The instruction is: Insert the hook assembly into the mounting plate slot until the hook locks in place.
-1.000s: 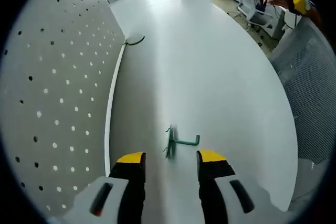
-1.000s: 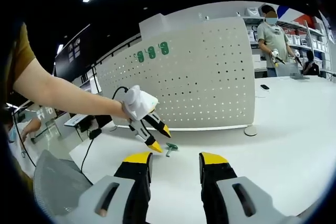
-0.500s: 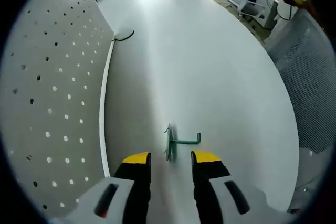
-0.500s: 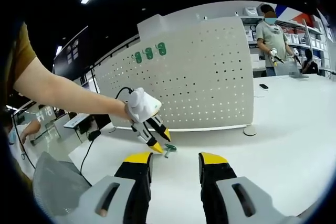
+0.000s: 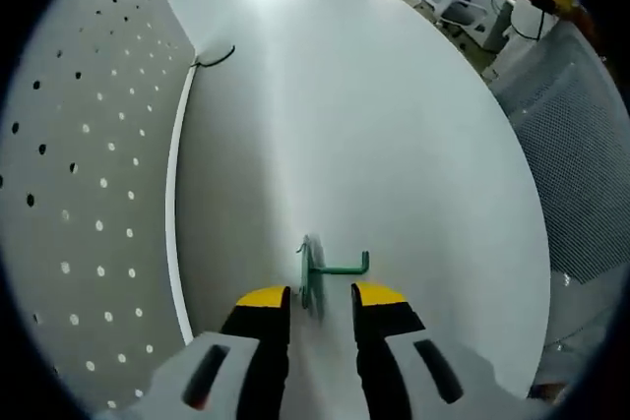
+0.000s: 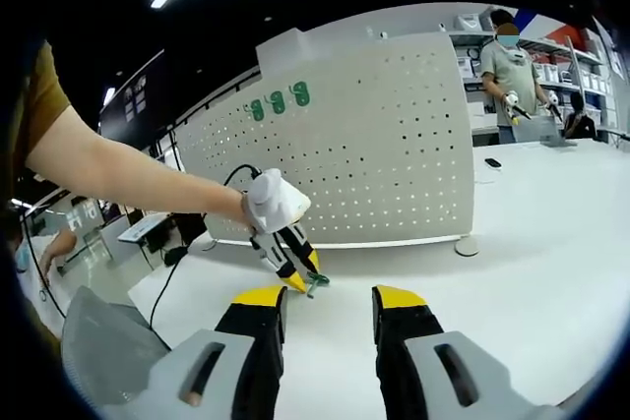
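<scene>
**Left gripper closing in on the hook**

Left gripper [image 5: 320, 294] has been dropping toward the green hook [image 5: 317, 275] over the last second: jaws were well apart and short of it, and are now straddling the hook's flat end with a narrower gap. Can't tell if the pads are touching it yet; looks like not gripping. In the left gripper view the hook is lying flat on the white table [image 5: 394, 125] at lower centre, its arm pointing right, upturned tip just past the right jaw. Pegboard panel [image 5: 79, 194] is running along the left edge. In the right gripper view the left gripper [image 6: 303, 284] is sitting on the hook [image 6: 317, 283] at centre-left, pegboard [image 6: 374, 145] standing behind. Right gripper [image 6: 320, 294] is hovering, jaws open, holding nothing.

Handling guess: thin bent wire, light, stiff, likely slippery on a smooth top. Best to pinch across the flat back end, leaving the insertion prongs free for the pegboard holes.
</scene>
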Action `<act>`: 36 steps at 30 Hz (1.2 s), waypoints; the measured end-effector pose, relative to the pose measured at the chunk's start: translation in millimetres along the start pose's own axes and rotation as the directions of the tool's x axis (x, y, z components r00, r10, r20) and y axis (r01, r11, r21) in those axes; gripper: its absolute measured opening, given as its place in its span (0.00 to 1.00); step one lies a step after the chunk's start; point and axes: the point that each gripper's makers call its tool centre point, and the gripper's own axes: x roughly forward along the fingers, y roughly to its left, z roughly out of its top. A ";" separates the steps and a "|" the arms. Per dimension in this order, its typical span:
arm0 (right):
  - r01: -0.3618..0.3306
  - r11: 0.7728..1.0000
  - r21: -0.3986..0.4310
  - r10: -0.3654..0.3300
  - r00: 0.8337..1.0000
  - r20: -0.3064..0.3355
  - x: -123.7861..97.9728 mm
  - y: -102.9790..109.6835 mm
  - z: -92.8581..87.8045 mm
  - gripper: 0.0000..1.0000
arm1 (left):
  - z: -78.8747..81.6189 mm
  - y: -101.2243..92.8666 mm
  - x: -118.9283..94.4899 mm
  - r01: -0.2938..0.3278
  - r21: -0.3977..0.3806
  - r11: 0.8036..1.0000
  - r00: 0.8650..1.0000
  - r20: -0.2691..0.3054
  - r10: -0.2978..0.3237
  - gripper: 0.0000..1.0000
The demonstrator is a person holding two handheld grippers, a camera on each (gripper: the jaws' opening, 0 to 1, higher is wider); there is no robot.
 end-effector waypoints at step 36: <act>-0.009 1.000 -0.005 0.009 1.000 0.004 2.3 1.2 4.1 0.31 | -1.2 9.2 2.0 0.046 0.017 0.999 0.997 -0.062 -0.044 0.12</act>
